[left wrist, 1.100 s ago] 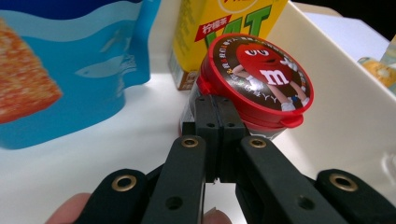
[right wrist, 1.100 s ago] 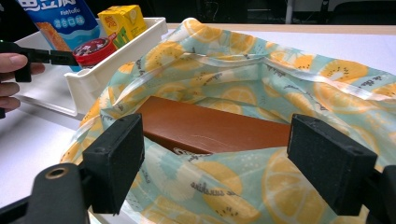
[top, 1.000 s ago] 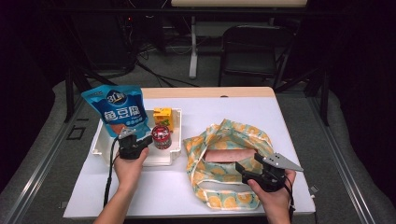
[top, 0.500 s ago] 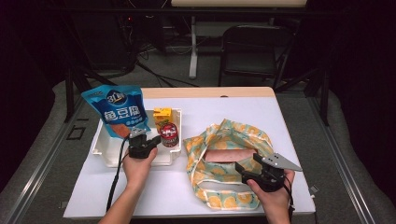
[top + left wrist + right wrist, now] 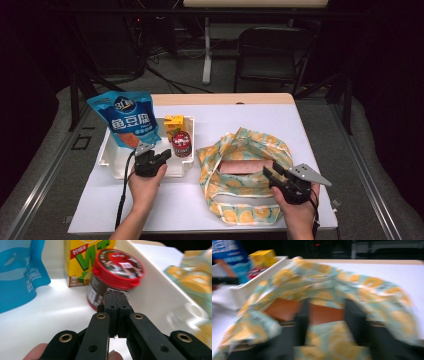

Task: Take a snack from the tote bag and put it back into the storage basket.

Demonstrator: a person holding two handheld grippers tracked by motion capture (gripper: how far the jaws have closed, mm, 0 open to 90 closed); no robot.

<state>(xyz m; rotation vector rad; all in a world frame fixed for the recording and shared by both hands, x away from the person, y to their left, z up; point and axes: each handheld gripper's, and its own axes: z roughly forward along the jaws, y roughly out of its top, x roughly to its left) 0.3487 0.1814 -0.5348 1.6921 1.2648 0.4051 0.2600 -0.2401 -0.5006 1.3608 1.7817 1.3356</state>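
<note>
White table [image 5: 320,130] bears tray [image 5: 107,159] and bag [image 5: 240,150]; chair [image 5: 270,55] behind.

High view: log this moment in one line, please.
left hand-held gripper: shut, tips at red-lidded jar in white tray | right hand-held gripper: jaws just closing at patterned bag rim, grip unclear

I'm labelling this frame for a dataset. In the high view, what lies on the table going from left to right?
Blue snack bag → yellow drink carton and red-lidded jar, both in the white tray → fruit-print cloth bag → right gripper.
</note>
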